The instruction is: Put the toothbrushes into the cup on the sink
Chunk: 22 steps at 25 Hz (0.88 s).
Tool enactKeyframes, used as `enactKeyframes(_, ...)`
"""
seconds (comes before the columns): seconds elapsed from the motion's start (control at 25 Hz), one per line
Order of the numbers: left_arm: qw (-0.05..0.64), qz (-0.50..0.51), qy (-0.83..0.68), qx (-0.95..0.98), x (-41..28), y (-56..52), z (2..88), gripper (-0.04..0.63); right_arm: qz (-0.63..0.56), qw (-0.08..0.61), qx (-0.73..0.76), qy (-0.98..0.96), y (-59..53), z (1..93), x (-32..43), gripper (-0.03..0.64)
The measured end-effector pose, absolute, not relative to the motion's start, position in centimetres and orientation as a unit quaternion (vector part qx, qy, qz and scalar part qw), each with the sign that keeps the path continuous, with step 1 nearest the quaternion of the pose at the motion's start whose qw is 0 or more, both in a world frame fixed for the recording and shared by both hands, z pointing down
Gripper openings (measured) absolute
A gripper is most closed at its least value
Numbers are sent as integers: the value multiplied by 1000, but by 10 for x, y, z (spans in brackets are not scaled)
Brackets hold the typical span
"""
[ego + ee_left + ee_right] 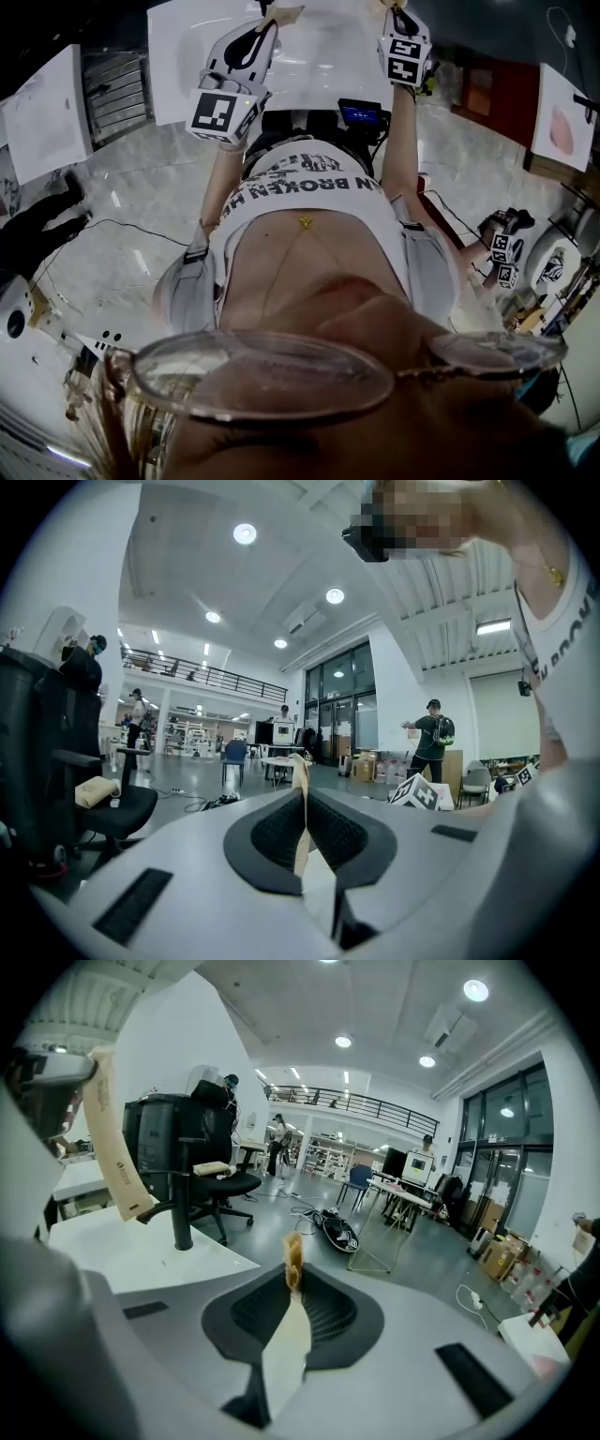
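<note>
Both grippers are raised in front of the person, over a white counter. My left gripper is shut on a pale wooden toothbrush that stands up between its pads. In the head view that left gripper is at the top, with the toothbrush tip poking out. My right gripper is shut on a second wooden toothbrush, whose worn head sticks out past the jaws. The right gripper is at the top right of the head view. I see no cup in any view.
A black office chair and a black post on a white table stand ahead of the right gripper. The left gripper's toothbrush handle hangs at that view's left. People, desks and boxes fill the hall beyond. Cables lie on the floor.
</note>
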<state>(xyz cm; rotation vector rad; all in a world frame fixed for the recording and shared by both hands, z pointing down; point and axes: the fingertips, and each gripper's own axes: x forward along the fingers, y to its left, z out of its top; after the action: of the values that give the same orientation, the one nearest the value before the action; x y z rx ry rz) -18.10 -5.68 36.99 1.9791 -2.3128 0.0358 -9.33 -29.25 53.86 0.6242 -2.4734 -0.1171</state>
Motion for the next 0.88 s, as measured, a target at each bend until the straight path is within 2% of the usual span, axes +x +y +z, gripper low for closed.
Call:
enactKeyframes(0.2,48,14,-758,650,-182,-54,370,17,-36,292,233,-927,-288,539,-91,50)
enactKeyframes(0.32,47,14,-755,654,-182,-56,370,17,-31,290,225,-930,-284,539,-90,108)
enactKeyframes(0.52,45,12,-750,660,-181,-60,371,17,-10,279,208,-938,-275,538,-89,162)
enactKeyframes(0.88,36,10,-737,675,-179,-64,368,17,1,244,226,-943,-260,512,-77,170)
